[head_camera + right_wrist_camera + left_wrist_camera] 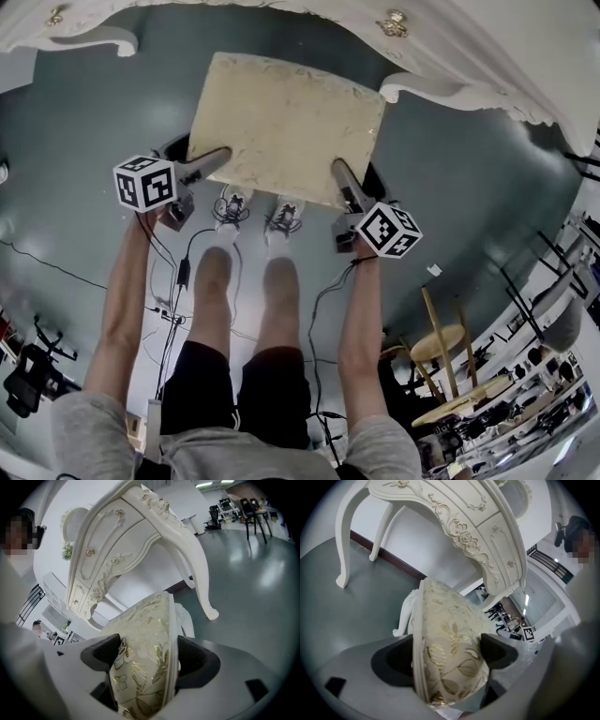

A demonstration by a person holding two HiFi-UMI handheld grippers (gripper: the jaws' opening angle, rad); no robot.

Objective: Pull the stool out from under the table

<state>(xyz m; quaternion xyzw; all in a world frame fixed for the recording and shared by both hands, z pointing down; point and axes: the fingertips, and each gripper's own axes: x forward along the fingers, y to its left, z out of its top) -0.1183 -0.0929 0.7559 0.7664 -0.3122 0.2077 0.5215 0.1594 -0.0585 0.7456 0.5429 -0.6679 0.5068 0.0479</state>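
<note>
The left gripper and right gripper each pinch a side of the stool so it can slide out straight

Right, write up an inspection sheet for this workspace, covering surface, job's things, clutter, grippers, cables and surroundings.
Surface: glossy grey-green floor.
Job's things: stool with a gold-leaf cushion, its far edge at the white table.
Clutter: one small white scrap on the floor.
Grippers: left gripper and right gripper each clamp a near edge of the stool seat.
Cables: black cables trail over the floor beside the person's legs.
Surroundings: round wooden stools at right, black chairs far off.
</note>
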